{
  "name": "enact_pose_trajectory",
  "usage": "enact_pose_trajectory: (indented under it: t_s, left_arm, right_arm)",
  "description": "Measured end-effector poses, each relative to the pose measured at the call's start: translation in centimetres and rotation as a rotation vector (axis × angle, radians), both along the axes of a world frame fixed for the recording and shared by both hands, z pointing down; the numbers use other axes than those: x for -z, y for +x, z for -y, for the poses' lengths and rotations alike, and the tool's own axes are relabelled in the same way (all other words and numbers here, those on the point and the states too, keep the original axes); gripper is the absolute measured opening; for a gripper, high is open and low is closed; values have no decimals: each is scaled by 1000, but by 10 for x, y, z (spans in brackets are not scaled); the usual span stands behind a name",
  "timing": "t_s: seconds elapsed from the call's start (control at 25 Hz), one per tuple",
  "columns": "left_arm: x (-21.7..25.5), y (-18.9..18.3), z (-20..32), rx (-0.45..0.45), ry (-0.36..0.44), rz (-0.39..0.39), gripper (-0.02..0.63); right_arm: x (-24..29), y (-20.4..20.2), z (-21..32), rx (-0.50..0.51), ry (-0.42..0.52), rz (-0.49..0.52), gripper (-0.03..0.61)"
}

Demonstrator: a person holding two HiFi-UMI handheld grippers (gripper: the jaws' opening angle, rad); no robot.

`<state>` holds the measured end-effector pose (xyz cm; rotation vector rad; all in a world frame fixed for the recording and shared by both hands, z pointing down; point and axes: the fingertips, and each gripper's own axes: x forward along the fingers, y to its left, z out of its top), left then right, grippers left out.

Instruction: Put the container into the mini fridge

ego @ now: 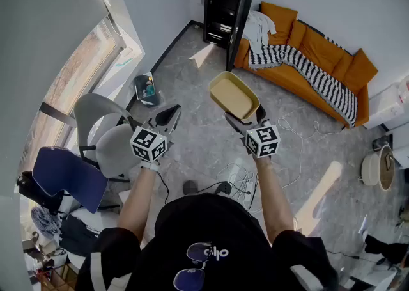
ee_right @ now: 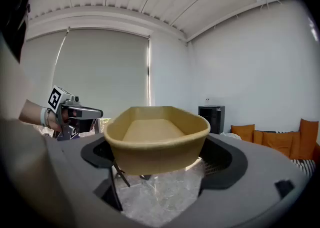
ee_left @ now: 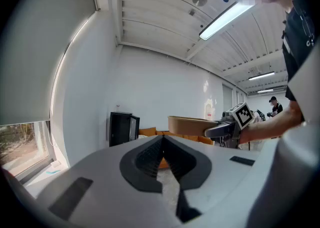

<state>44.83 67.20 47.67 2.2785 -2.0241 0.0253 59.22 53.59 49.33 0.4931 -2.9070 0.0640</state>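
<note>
Looking down in the head view, the tips of the right claw (ego: 245, 119) are tucked under the tan container (ego: 234, 96), so you cannot see them well. The container is up in the air over the grey floor (ego: 192, 85), well apart from the black mini fridge (ego: 223, 8). The fridge stands in the corner beside the orange sofa (ego: 319, 59). Its door is open and the inside is too dark to make out. The left claw (ego: 170, 116) is just beside the container and not touching it. The person's body hides the floor at the bottom. In the left gripper view, the left claw's two dark jaws are pressed together at the tips with nothing between them. The fridge looks small and far away, and the right claw covers one end of the container. In the right gripper view, the jaws are spread very wide and pinch the container by its two sides. The container is empty, and it hides part of the jaws. The floor under it looks blurry
</note>
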Motion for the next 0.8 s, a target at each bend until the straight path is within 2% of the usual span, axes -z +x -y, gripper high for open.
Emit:
enact_pose_trajectory:
  t_s: [0.4,0.8]
  left_arm:
    - [-8,-28,-9,6,4,-16,8]
    - [-17,-72,-22,-15,6,-28,8]
  right_arm:
    - [-5,-20,-3,-18,-4,-11,523]
    - [-11,-54,-5,-63,0,-22,523]
